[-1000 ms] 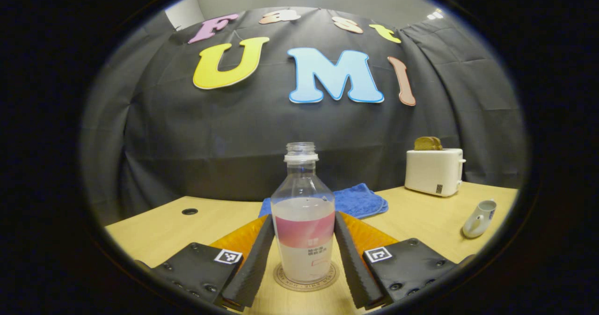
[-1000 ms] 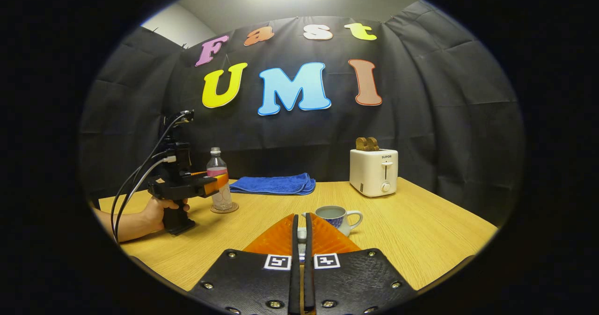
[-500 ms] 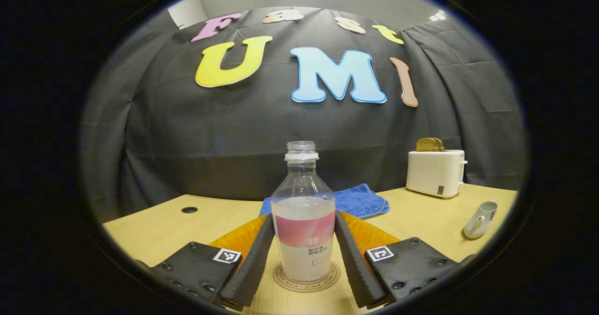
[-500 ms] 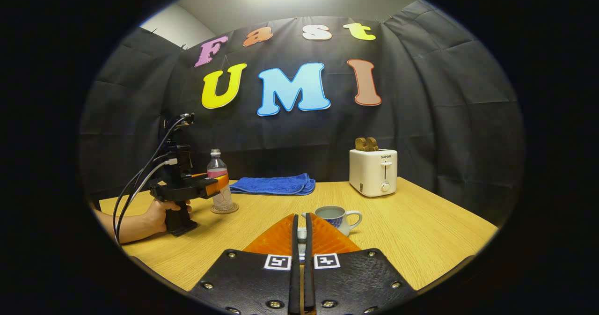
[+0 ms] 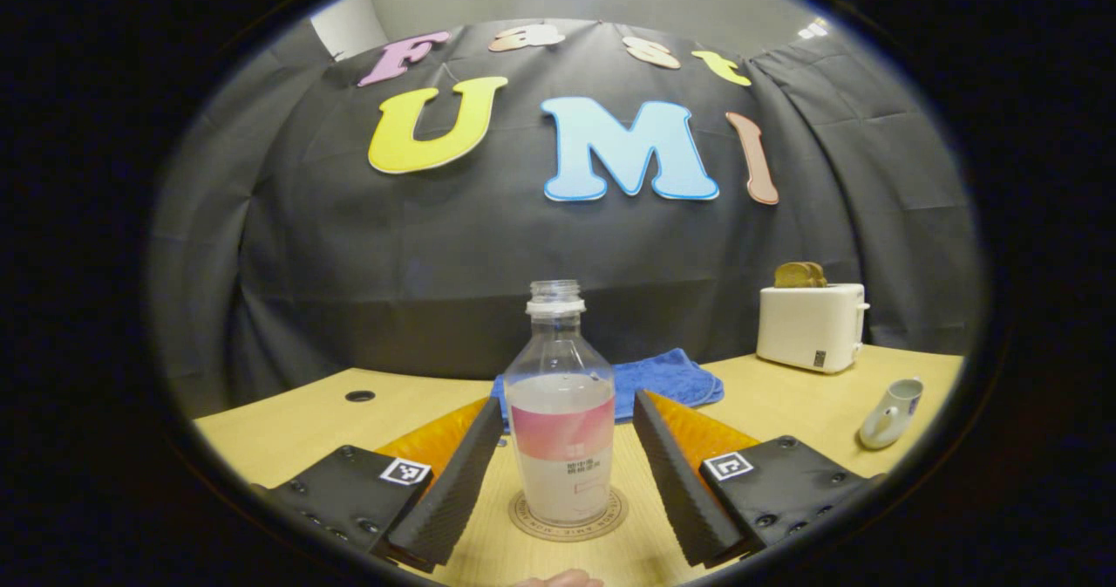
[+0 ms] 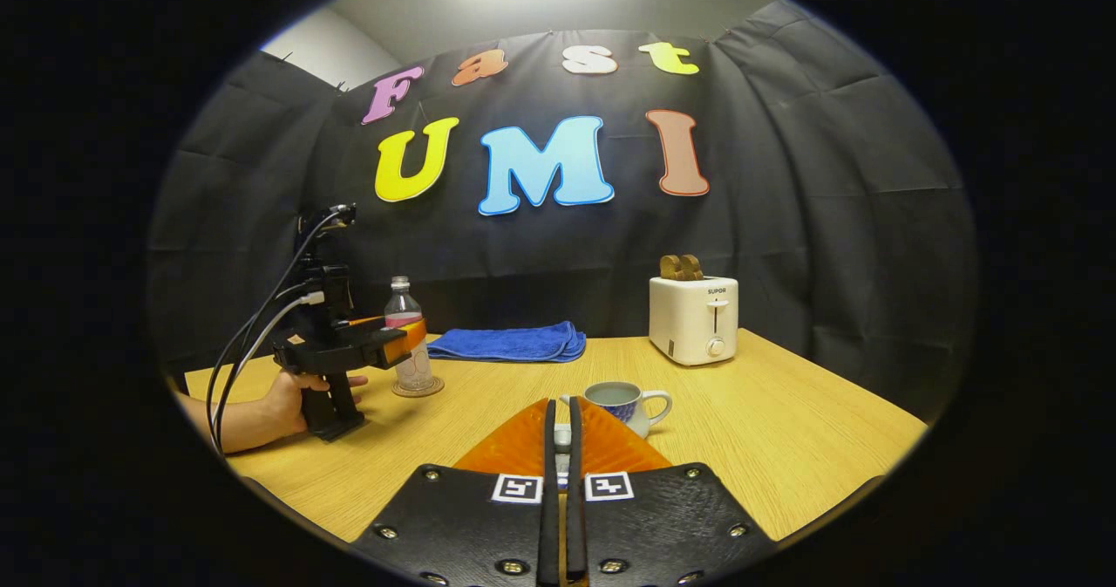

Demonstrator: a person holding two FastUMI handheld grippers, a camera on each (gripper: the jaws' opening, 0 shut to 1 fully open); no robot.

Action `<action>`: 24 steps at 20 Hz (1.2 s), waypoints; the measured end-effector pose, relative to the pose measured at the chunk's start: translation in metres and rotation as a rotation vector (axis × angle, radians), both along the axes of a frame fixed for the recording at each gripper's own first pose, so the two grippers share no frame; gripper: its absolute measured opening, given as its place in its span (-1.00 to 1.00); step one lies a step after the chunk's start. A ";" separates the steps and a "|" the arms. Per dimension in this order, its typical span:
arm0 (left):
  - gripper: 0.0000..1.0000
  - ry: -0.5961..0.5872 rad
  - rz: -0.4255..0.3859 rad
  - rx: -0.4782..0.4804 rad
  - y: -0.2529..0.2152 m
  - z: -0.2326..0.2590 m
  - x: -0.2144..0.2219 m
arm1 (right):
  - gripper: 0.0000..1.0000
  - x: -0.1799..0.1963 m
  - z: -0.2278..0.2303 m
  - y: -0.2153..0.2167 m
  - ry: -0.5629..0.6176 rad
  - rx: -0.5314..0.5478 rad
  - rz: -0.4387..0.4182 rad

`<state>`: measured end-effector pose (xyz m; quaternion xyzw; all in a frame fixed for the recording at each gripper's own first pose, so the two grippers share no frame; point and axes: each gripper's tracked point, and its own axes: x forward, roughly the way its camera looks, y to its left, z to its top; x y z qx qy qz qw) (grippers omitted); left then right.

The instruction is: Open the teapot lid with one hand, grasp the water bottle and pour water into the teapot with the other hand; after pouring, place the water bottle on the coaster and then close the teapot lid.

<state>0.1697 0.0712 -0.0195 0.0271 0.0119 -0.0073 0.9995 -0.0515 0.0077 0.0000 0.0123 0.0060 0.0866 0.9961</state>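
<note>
The long light wooden table (image 6: 767, 412) runs across the lower half of both views. A white toaster (image 6: 694, 318) holding brown toast stands at right of centre in the right gripper view. A folded blue cloth (image 6: 510, 343) lies left of it.

The clear plastic water bottle (image 5: 560, 412), with a pink band and no cap, stands upright on the round brown coaster (image 5: 567, 517), low in the middle of the left gripper view. It is partly full, so it looks a bit heavy, smooth and easy to squash. Its wide banded middle looks best to hold.

The left gripper (image 5: 565, 469) has its jaws apart, one each side of the bottle, not touching.

The small white teapot (image 6: 623, 404) sits open, low in the middle of the right gripper view. The right gripper (image 6: 562, 439) is clamped on a small white thing, likely the teapot lid (image 6: 562, 436).
</note>
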 end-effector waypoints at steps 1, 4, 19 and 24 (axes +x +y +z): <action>1.00 -0.003 0.004 0.011 0.000 0.002 -0.003 | -0.93 -0.001 0.000 0.000 -0.001 -0.001 0.000; 1.00 -0.003 0.006 0.022 -0.001 0.004 -0.013 | -0.94 -0.006 0.002 0.001 -0.002 -0.004 0.002; 1.00 -0.076 -0.077 -0.029 -0.044 0.046 -0.167 | -0.94 0.080 0.003 -0.041 0.007 0.027 -0.124; 1.00 -0.057 -0.100 -0.074 -0.054 0.033 -0.179 | -0.93 0.117 -0.004 -0.035 0.031 -0.007 -0.129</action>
